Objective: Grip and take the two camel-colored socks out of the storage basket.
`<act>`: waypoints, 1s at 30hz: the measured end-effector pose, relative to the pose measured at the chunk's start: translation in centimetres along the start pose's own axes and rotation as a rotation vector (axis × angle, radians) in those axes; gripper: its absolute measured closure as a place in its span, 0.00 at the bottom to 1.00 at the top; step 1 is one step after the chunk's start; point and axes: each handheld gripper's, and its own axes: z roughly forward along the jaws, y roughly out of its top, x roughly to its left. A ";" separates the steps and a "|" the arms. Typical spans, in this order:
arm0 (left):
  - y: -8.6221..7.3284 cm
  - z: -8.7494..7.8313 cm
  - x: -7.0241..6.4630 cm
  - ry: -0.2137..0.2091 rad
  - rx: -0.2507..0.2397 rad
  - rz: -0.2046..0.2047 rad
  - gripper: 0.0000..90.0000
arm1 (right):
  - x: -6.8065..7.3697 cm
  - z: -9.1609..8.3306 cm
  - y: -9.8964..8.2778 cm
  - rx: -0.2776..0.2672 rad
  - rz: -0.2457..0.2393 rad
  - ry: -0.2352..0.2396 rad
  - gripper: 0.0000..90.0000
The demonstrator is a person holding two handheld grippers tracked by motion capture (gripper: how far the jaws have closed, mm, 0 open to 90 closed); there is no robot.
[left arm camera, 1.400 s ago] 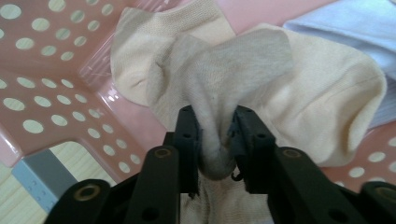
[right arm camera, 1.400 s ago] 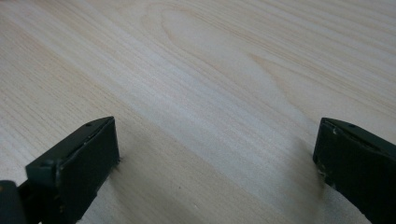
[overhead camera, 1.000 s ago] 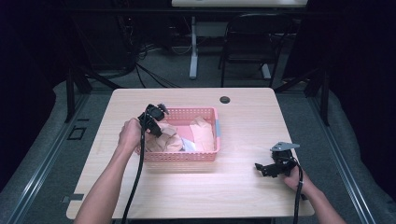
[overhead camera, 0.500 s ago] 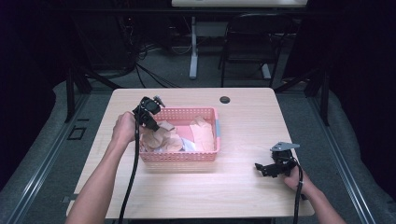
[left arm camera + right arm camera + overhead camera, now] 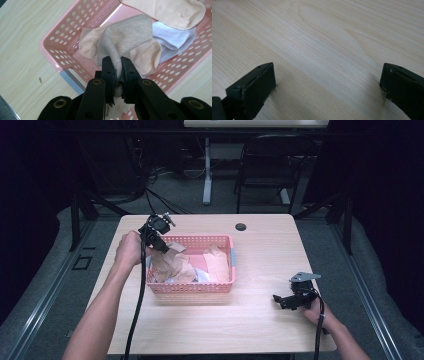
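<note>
A pink perforated basket sits mid-table and holds several socks. My left gripper hangs over its left end, shut on a beige-brown sock that it lifts clear of the pile; the same sock drapes down into the basket. Under it lie a peach sock, a white sock and another peach sock. My right gripper rests low over bare table at the right front, open, with wood grain between its fingers.
A small black round cap is set in the table near the far edge. A silver label is on the basket's rim. The wooden table has free room in front and to the right. A chair and cables stand beyond.
My left gripper has risen and moved toward the basket's far left corner, pulling the beige-brown sock up with it. The right gripper has stayed put.
</note>
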 end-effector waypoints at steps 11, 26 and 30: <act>0.6 -2.6 0.3 0.005 -0.029 0.000 0.92 | 0.0 0.0 0.0 0.002 -0.002 0.001 0.00; 1.4 -5.3 0.6 0.008 -0.037 0.005 0.92 | 0.0 0.0 0.0 0.001 0.000 -0.004 0.00; 0.6 -6.2 1.0 0.019 -0.042 -0.009 0.92 | 0.1 -0.1 0.0 0.005 0.005 -0.006 0.00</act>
